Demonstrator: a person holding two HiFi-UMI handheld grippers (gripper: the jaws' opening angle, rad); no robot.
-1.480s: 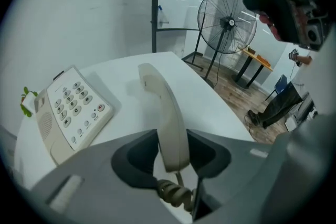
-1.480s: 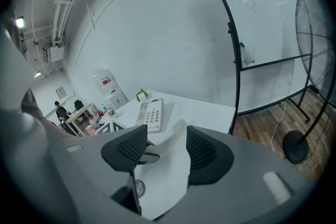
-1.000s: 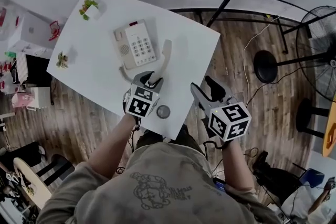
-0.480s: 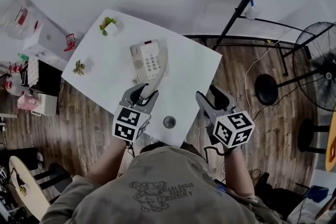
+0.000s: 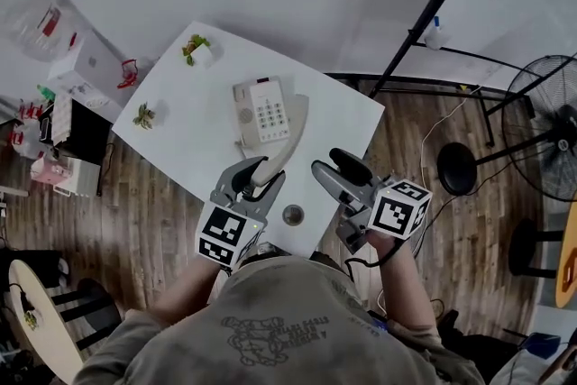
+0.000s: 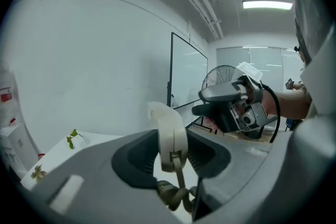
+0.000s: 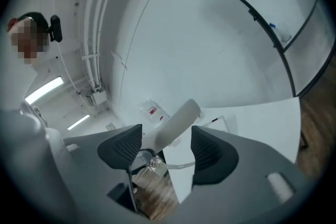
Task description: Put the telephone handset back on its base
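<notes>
**Handset before reseating.** The telephone handset (image 5: 287,144), clamped at its near end by the left gripper (image 5: 255,180), is held raised just right of the telephone base (image 5: 261,111) on the white table (image 5: 194,149), ready for lowering. The right gripper (image 5: 335,171), with jaws just opened and nothing between them, is seen idle to the right.

My head view looks steeply down on the white table (image 5: 194,149) from its near edge. Left gripper view sits tight on the handset (image 6: 169,131), facing far. Right gripper view looks far-left and shares that handset (image 7: 178,122).
</notes>
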